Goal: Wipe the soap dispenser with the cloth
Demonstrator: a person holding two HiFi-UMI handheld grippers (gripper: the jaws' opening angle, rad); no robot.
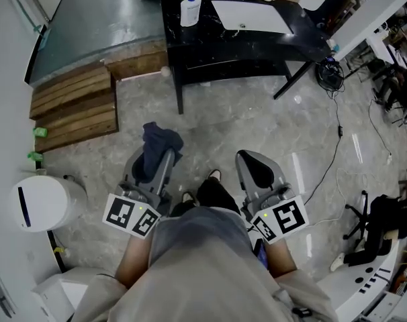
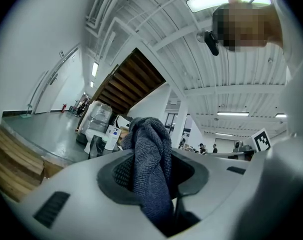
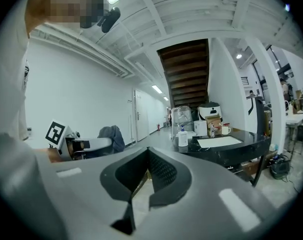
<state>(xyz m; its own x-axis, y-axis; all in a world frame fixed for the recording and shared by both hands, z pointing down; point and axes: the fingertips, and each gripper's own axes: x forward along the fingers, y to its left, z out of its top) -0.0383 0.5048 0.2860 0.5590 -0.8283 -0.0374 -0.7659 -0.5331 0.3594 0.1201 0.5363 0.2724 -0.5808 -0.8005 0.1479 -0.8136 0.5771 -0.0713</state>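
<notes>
The left tongs (image 1: pixel 164 158) pinch the cloth (image 1: pixel 156 139); the right tongs (image 3: pixel 147 166) are pressed together, empty. The dispenser (image 1: pixel 190 9) stands on the bench (image 1: pixel 304 39), well ahead of both.

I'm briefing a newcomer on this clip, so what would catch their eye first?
The dark blue knitted cloth stands out first, clamped in the left gripper low over the grey marbled floor. Ahead, the white pump soap dispenser with a blue label stands on the glossy black table, apart from both grippers. The right gripper is shut, nothing between its fingers.
</notes>
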